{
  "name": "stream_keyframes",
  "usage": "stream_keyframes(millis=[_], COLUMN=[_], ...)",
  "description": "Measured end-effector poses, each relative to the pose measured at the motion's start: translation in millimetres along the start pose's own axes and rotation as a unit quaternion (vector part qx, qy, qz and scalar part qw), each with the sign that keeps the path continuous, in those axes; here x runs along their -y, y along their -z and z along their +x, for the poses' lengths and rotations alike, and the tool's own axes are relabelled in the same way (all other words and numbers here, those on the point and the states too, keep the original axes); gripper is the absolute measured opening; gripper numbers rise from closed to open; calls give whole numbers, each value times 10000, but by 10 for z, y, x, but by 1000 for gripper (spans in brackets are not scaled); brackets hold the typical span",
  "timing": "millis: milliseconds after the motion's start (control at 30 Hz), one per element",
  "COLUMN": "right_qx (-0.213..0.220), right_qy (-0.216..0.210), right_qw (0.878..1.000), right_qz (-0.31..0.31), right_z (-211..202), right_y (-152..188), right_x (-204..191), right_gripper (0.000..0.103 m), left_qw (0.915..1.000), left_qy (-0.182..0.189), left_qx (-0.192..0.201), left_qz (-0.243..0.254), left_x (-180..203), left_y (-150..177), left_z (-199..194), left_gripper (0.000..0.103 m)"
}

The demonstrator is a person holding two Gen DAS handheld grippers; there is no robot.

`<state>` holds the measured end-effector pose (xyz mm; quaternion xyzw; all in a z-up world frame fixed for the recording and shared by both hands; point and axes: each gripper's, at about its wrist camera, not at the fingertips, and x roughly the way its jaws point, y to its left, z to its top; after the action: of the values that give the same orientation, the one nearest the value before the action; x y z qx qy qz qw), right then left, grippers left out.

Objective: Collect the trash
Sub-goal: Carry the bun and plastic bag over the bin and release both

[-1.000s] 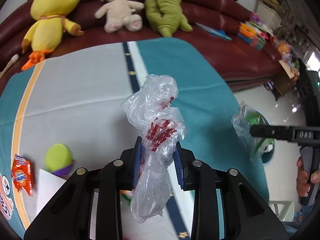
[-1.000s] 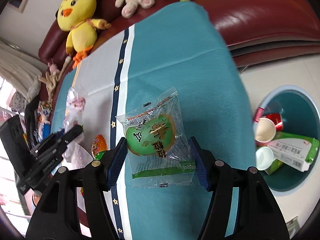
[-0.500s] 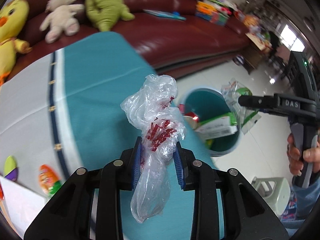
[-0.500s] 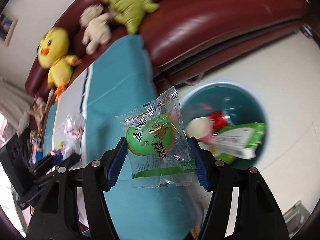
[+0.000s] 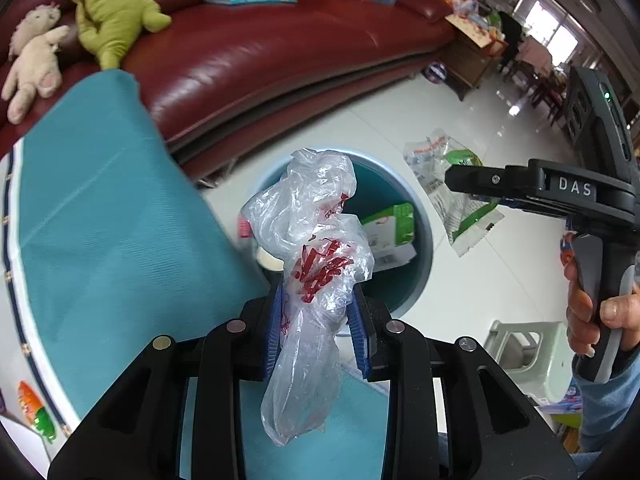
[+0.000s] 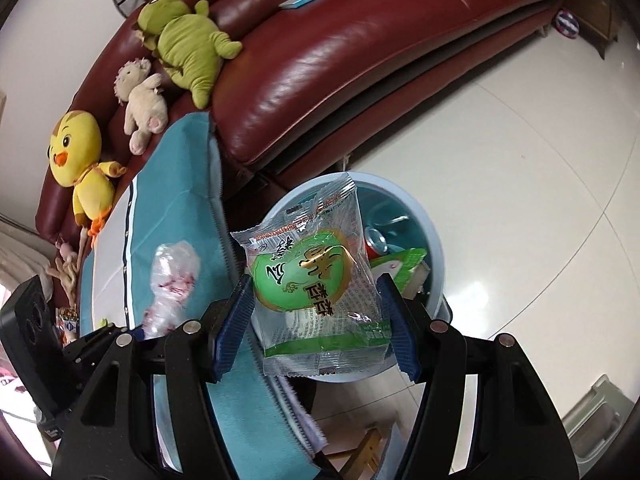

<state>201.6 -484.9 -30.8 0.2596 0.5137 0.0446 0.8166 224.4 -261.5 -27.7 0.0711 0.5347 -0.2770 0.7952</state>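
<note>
My left gripper (image 5: 318,330) is shut on a crumpled clear plastic bag (image 5: 316,256) with red print, held over the table's edge in front of the blue trash bin (image 5: 420,216). My right gripper (image 6: 316,320) is shut on a clear snack wrapper with a green pastry (image 6: 316,280), held above the same bin (image 6: 436,248). The bin holds a green carton (image 5: 388,228), a can (image 6: 376,238) and other trash. The wrapper also shows in the left wrist view (image 5: 452,184), and the plastic bag in the right wrist view (image 6: 174,276).
The table with a teal cloth (image 5: 108,232) lies left of the bin. A red leather sofa (image 5: 260,52) with plush toys (image 6: 80,160) stands behind. A pale green stool (image 5: 528,356) stands on the white floor right of the bin. A snack packet (image 5: 34,416) lies on the table.
Both grippers have swung right from over the table toward the bin, each still holding its item. The bin now sits directly ahead in both views.
</note>
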Motion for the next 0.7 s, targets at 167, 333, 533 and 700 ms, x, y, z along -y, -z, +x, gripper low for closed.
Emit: stream_keyframes(millis=[167,333,533,700], right_qx=[-7,-5,-33,-137], right_qy=[50,93,130,96], right_qw=[9999,9997,9994,9994], right_qz=[148,247,323,310], right_z=[1,9,62,157], right_y=[-60,-116,-164,-160], right_x=[183,289,360,349], right_gripper=[60,60,60,60], left_qw=[9998,9994,9997,9992], left_qy=[116,116,-5,-80], left_qx=[-152,-268,-208,-390], left_qz=[28,172,113,-7], left_x=[141,316,323,223], left_y=[-77,-233,-281,-190], left_z=[241,468,526,542], left_gripper=[33,44,88,89])
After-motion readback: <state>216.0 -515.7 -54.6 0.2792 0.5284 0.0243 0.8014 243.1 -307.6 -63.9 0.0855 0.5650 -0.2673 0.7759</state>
